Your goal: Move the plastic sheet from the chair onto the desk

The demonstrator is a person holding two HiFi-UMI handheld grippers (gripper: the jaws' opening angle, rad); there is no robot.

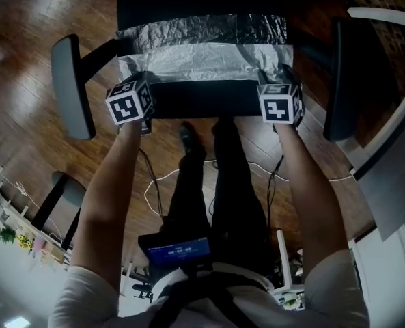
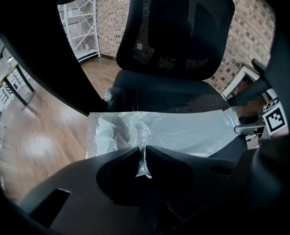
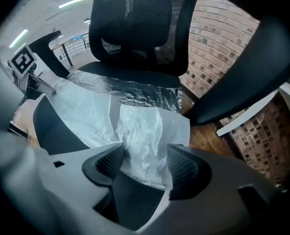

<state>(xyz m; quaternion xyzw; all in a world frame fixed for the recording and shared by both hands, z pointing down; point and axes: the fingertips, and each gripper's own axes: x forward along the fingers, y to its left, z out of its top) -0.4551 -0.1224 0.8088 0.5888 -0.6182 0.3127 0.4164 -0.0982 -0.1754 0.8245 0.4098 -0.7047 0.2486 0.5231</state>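
Observation:
A clear, crinkled plastic sheet (image 1: 202, 60) lies spread over the seat of a black office chair (image 1: 209, 100). My left gripper (image 1: 138, 82) is at the sheet's near left corner. In the left gripper view the gripper (image 2: 144, 154) is shut on a pinched fold of the sheet (image 2: 184, 131). My right gripper (image 1: 276, 80) is at the near right corner. In the right gripper view it (image 3: 145, 156) stands open, with the edge of the sheet (image 3: 140, 131) lying between its pads and not pressed.
The chair's armrests (image 1: 71, 84) (image 1: 342, 80) flank both grippers, and its backrest (image 2: 179, 28) rises behind the sheet. A white desk edge (image 1: 393, 169) runs along the right. Cables (image 1: 161, 183) lie on the wooden floor by the person's legs.

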